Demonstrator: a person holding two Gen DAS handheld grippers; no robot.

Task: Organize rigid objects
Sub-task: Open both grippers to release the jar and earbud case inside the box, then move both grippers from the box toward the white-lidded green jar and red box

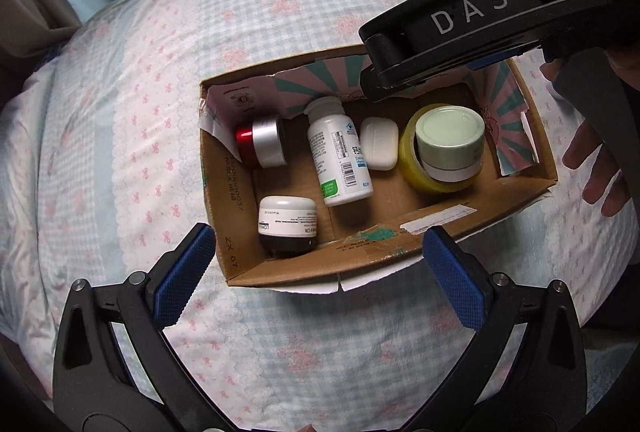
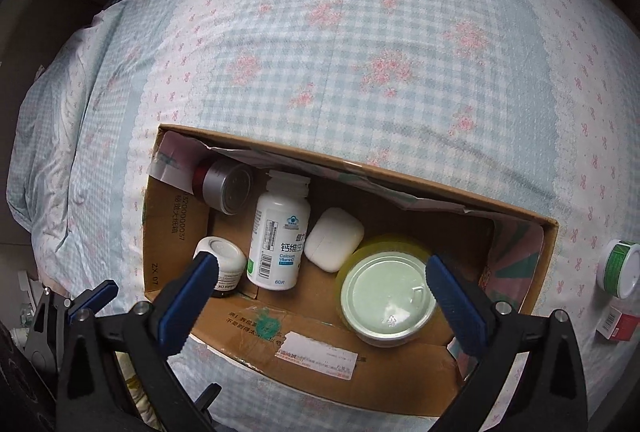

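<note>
Fingers, left: the left gripper (image 1: 316, 276) has its blue-padded fingers (image 1: 182, 278) spread wide, nothing between them; both tips hang at the near rim of the cardboard box (image 1: 304, 266).
Fingers, right: the right gripper (image 2: 320, 302) is likewise spread wide and holds nothing; its fingers (image 2: 456, 308) hang over the box's (image 2: 280, 328) near wall.
Pose, left: held above the bed (image 1: 120, 111), looking steeply down into the box.
Pose, right: from the left wrist view its black body (image 1: 472, 27) reaches in from the upper right over the box's far right corner, with the person's hand (image 1: 596, 167) behind it.
Between the right fingers: pale green lidded jar (image 2: 386, 302) sitting inside a yellow tape roll (image 2: 372, 248), close to the right finger.
Behind the left finger of the right gripper: white-lidded dark jar (image 2: 224, 260), partly hidden by the pad.
Midway ahead: white pill bottle (image 2: 278, 232) lying on its side, white earbud case (image 2: 334, 240) just beside it.
Far left corner of the box: red and silver jar (image 2: 224, 185), tipped on its side.
Outside the box, right of the right fingers: green and white jar (image 2: 620, 268) and a small red box (image 2: 616, 326) on the bed.
</note>
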